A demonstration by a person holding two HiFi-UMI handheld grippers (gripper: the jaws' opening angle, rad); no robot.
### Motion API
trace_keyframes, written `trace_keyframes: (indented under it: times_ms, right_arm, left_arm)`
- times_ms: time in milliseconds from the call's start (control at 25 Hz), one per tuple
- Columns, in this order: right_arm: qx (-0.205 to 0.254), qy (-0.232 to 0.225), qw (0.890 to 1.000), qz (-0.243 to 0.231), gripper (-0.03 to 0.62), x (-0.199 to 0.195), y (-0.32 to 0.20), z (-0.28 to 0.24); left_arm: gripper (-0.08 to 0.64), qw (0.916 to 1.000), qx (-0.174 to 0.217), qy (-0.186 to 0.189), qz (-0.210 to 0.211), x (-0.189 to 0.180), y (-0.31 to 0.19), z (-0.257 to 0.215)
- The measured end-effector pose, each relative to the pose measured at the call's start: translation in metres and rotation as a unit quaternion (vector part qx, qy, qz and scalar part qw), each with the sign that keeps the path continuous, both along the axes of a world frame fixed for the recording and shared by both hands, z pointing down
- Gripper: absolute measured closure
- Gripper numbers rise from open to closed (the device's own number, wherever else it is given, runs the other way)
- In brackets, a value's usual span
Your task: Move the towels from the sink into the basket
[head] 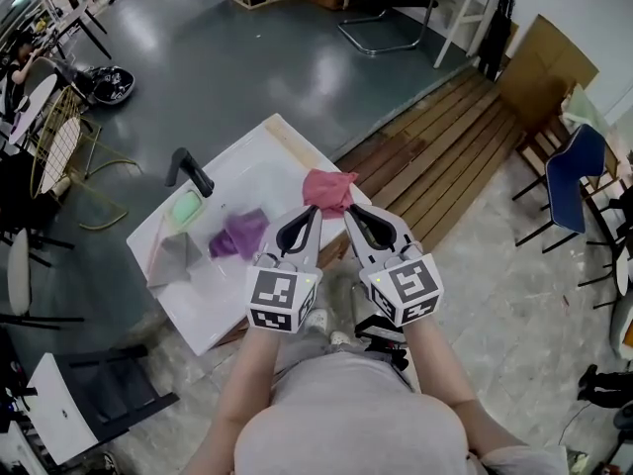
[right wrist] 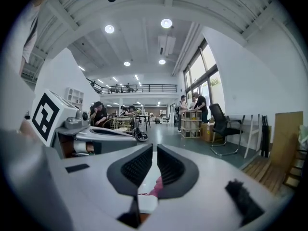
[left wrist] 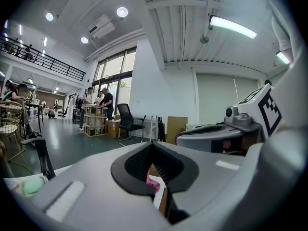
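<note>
A white sink (head: 232, 310) with a black faucet (head: 190, 171) holds a green towel (head: 186, 206), a grey towel (head: 175, 258) and a purple towel (head: 240, 234). A pink towel (head: 329, 190) lies bunched at the sink's right rim. My left gripper (head: 315, 211) and right gripper (head: 348, 211) sit side by side, their tips at the pink towel's near edge. Both are shut, with nothing showing between the pads. The pink towel (left wrist: 153, 182) shows low beyond the left gripper (left wrist: 153, 144), and the same towel (right wrist: 156, 187) below the right gripper (right wrist: 155, 146). No basket is in view.
Wooden decking (head: 445, 137) runs beside the sink on the right, with a blue chair (head: 574, 166) beyond it. A wire stool (head: 54, 137) stands left of the sink and a black chair (head: 109, 394) at the near left. People stand at a far table (right wrist: 190, 112).
</note>
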State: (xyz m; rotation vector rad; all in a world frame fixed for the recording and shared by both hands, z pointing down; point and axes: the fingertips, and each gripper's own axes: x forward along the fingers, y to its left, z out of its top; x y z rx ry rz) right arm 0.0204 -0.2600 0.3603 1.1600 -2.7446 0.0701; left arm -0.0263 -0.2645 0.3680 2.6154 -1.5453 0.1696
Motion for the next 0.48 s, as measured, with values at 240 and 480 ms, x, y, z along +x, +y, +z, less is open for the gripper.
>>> trace_keyframes:
  times_ms: [240,480]
  right_arm:
    - [-0.026,0.015,1.0,-0.002,0.477,-0.007,-0.025,0.017]
    - [-0.049,0.047,0.998,0.007,0.402,-0.015,-0.049,0.041]
  left_arm:
    - [0.555,0.9999,-0.014,0.002,0.001,-0.007,-0.024,0.01]
    - [0.555,0.9996,-0.028,0.007,0.0,-0.017,-0.046,0.025]
